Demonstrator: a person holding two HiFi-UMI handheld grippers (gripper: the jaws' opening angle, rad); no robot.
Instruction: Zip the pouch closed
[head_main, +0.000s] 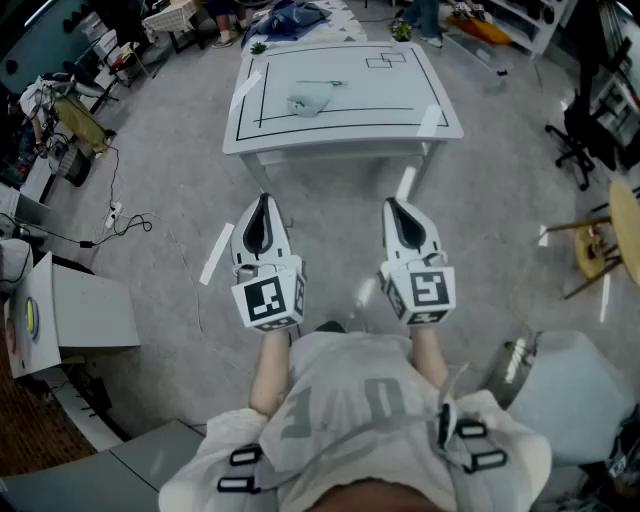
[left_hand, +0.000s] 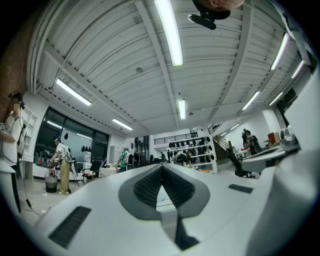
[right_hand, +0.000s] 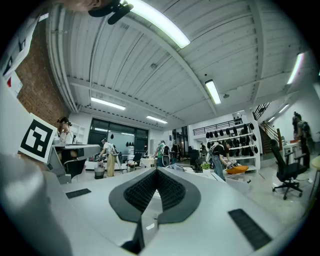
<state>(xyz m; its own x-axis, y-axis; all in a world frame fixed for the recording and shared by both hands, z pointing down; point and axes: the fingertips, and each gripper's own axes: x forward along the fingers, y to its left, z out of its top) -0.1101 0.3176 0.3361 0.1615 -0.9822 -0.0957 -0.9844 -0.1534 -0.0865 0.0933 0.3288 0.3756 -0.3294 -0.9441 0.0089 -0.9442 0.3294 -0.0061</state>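
Note:
A pale grey-green pouch (head_main: 310, 98) lies near the middle of a white table (head_main: 430, 125) marked with black lines, far ahead in the head view. My left gripper (head_main: 263, 199) and right gripper (head_main: 393, 204) are held level side by side, well short of the table's near edge, over the grey floor. Both are shut with nothing between the jaws. In the left gripper view the closed jaws (left_hand: 161, 167) meet at the tip; in the right gripper view the closed jaws (right_hand: 156, 172) do the same, with the table top faint beyond.
A white cabinet (head_main: 75, 310) stands at the left with cables (head_main: 115, 222) on the floor nearby. A black office chair (head_main: 590, 130) and a yellow round table (head_main: 625, 215) stand at the right. Several people stand by benches and shelves far across the room (right_hand: 220, 155).

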